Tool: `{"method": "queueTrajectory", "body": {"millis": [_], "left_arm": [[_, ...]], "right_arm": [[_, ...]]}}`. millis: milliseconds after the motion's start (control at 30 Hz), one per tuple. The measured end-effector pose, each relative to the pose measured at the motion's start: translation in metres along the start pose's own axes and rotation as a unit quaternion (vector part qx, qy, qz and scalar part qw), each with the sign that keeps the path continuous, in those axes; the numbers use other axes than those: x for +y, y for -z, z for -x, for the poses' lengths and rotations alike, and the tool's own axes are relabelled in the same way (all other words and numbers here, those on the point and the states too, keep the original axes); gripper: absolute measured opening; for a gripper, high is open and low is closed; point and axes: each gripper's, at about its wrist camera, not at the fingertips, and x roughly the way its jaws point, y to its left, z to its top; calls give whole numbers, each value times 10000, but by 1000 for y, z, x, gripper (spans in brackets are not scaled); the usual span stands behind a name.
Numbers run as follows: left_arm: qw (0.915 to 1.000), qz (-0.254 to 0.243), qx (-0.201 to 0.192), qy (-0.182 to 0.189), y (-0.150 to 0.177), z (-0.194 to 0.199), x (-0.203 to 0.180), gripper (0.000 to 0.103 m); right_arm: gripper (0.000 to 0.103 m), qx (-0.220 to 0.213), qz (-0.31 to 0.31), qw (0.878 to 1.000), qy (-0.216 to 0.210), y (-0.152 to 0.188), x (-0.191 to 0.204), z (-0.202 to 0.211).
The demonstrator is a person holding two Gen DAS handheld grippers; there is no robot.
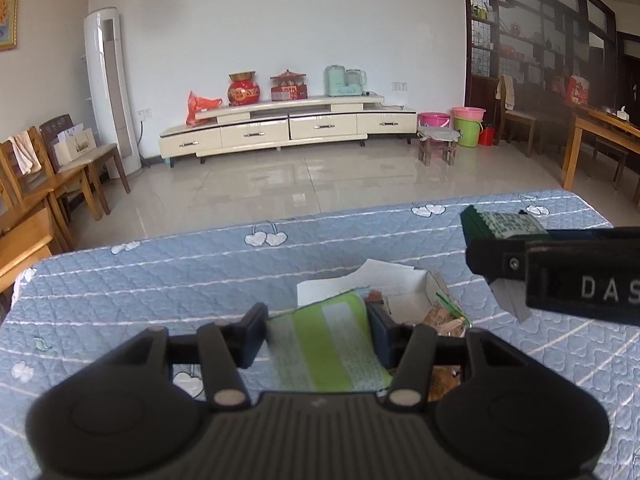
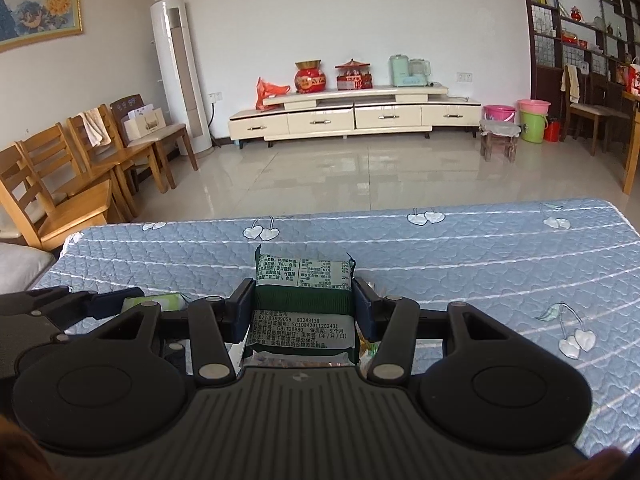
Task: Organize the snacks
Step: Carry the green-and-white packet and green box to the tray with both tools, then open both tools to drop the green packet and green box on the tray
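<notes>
Left to right across the quilted blue cover of the desk: the left claw is clenched on a light-green snack packet, pads pressed to the packet's two long edges, and carries it just above an open white box in which other brown-wrapped snacks already lie. To the right of the box, and somewhat higher, the right claw is clenched on a dark-green snack packet, printed back face up, pads meeting it across its dark middle band; in the left-wrist view this packet shows as a small green block at the tip of the neighbouring tool. Both packets are thus clear of the desk, neither yet inside the box. The step in hand appears to be placing the light-green packet among those already boxed. To do it well, the left claw should probably lower until the packet rests on the contents before the pads part, keeping the packet level so that it lies flat and leaves room; releasing from height risks it sliding over the box's low, open flap onto the cover. The right claw is best kept off to the side until the left has withdrawn, since the two tools stand near each other above the box.
</notes>
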Motion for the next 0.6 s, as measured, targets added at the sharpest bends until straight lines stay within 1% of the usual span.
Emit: {"method": "queueTrajectory", "body": {"millis": [233,600], "left_arm": [[9999,-21,91,101,-3,-20,-3,53],[9988,58,188,451,-6,-48,-6,53]], "right_arm": [[63,170,-31,9998,-59,-3,4,-12],[64,386,-115,9992,-22,-6,8,-24]]}}
